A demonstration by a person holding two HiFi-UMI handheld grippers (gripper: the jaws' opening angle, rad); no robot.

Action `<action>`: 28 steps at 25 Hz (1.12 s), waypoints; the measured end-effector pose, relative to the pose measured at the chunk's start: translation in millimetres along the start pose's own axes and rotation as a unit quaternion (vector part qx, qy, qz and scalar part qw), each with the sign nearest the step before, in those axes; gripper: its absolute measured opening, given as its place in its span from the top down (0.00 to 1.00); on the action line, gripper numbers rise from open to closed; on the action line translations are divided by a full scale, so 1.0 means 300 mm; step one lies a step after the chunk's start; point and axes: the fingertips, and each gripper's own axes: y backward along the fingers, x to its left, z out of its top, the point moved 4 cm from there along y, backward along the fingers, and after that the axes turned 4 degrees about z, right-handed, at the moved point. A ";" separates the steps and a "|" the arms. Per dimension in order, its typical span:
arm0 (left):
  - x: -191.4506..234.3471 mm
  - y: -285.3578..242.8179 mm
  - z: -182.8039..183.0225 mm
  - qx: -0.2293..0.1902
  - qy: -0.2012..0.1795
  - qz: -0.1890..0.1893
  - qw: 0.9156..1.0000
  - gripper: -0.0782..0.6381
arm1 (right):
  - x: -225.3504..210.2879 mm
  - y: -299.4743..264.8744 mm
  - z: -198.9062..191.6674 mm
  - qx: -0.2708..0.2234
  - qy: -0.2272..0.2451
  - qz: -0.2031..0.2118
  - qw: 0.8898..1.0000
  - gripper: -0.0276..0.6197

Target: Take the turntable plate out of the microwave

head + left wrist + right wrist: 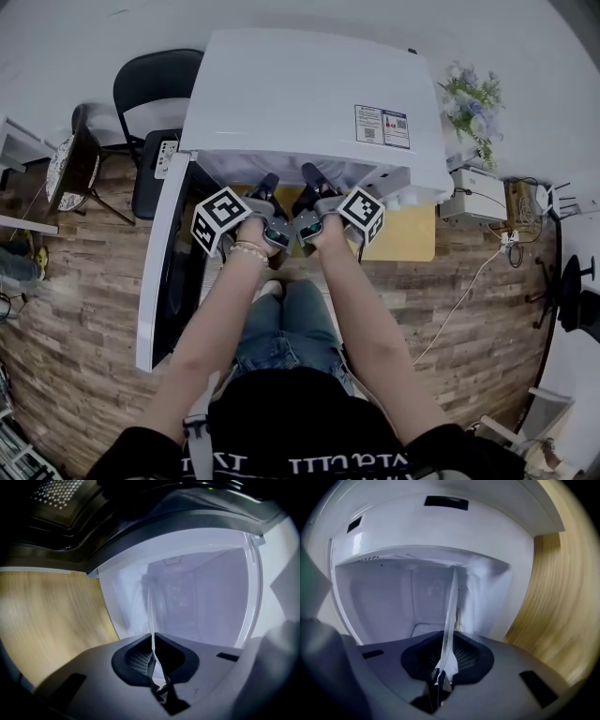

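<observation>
Plank-wood floor [84, 281], white box-shaped microwave oven [309, 94] (door open): thin clear glass turntable plate [151, 616], gripped edge-on at cavity mouth, left gripper [153, 660] and right gripper [446, 660] both clamped nearly closed on its rim; withdrawal apparently outstanding.

**Chair, Flowers and a Trailing Cable**

A black chair [155, 84] stands far left, and a round patterned top [64, 169] on dark legs is further left. Far right are pale flowers [472, 98], with a white box [476, 195] nearer. A white cable [457, 305] trails across the wood-plank floor [84, 347].
</observation>
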 end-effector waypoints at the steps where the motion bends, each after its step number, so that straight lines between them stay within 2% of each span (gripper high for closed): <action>1: -0.001 0.004 -0.001 0.001 0.001 -0.001 1.000 0.86 | -0.001 0.001 0.000 -0.002 -0.007 0.001 1.000 0.86; 6: -0.003 0.012 -0.014 0.005 -0.005 -0.008 1.000 0.85 | -0.011 0.014 0.001 -0.012 -0.045 0.031 0.998 0.88; 13: 0.005 -0.008 -0.006 0.006 -0.053 -0.015 0.998 0.84 | -0.016 0.032 -0.007 -0.008 -0.029 0.045 0.999 0.88; 19: 0.032 -0.038 0.013 -0.006 -0.048 -0.030 0.998 0.78 | 0.000 0.065 -0.028 0.008 0.022 0.065 0.998 0.88; 28: 0.040 -0.068 0.013 -0.021 -0.034 -0.069 0.997 0.78 | -0.009 0.134 -0.046 0.025 0.021 0.094 0.995 0.87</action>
